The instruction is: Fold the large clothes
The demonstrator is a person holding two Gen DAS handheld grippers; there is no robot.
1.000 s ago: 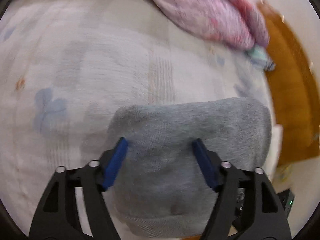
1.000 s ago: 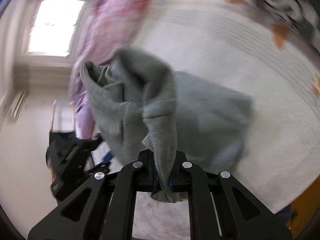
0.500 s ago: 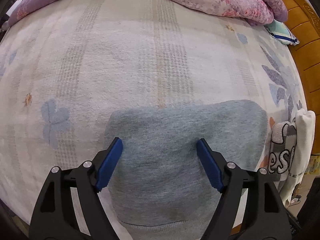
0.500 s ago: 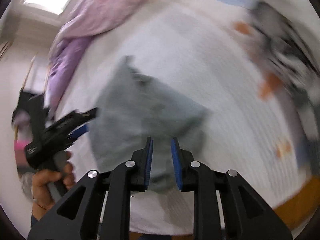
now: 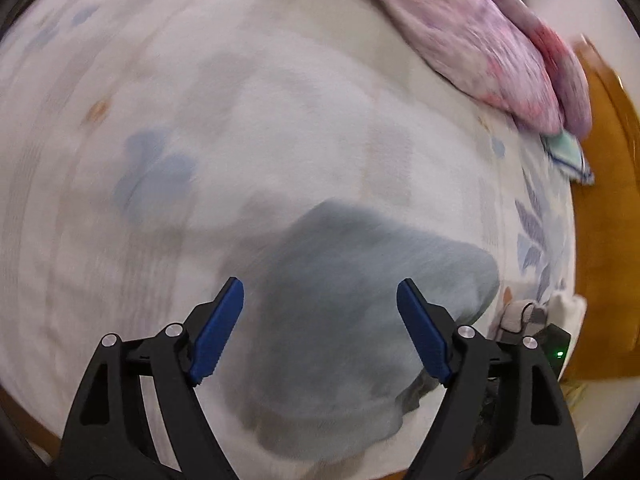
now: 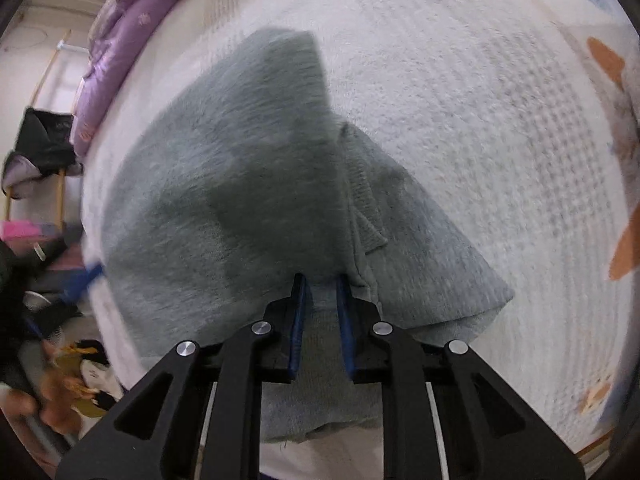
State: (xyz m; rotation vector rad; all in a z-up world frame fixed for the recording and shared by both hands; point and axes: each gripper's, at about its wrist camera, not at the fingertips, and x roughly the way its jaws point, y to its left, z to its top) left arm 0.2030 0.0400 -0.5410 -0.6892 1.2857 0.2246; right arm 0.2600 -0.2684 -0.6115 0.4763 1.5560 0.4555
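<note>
A grey fleece garment lies folded on the pale patterned bed cover. My left gripper is open and empty, its blue fingers hovering over the garment. In the right wrist view the same garment fills the middle, with a ribbed hem folded on top. My right gripper has its jaws a narrow gap apart, with the garment's near edge lying between and under them; no firm pinch shows.
A pink and purple quilt is bunched at the far side of the bed, also in the right wrist view. A wooden bed frame runs along the right. A white printed garment lies at the bed's edge.
My right gripper has laid the grey garment down on the bed and opened slightly from its pinch. My left gripper has stayed open above the garment and shifted its aim.
</note>
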